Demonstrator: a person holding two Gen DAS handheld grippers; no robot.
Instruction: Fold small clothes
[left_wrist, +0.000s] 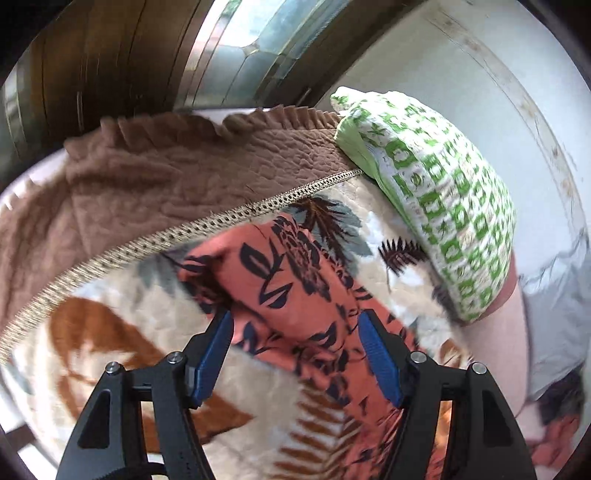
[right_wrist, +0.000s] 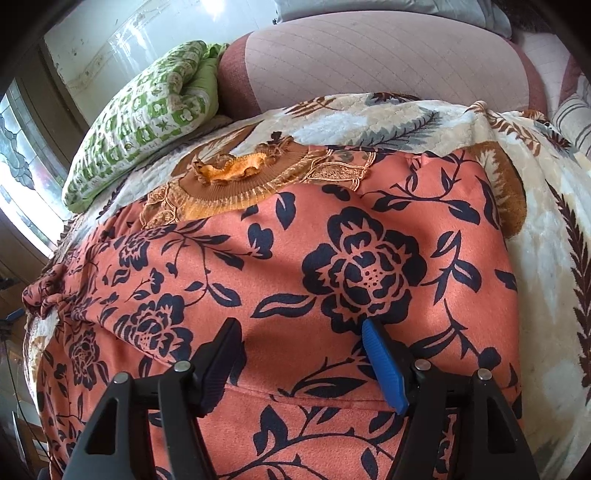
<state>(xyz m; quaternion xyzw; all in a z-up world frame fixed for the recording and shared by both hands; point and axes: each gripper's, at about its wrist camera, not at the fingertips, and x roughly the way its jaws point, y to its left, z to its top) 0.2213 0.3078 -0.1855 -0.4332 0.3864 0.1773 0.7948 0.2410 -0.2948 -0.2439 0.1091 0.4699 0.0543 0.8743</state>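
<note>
On the leaf-print blanket (right_wrist: 535, 258), orange floral garment (right_wrist: 295, 258) spread flat, green patterned pillow (right_wrist: 140, 122) just beyond. Left gripper (left_wrist: 295, 325) spread apart over a folded strip, pads clear. Right gripper (right_wrist: 299, 332) likewise parted, gripping nothing.

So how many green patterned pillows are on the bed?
1. The green pillow lies at the far left edge of the leafy blanket, beyond the orange floral garment. Others may sit outside the frame.
</note>
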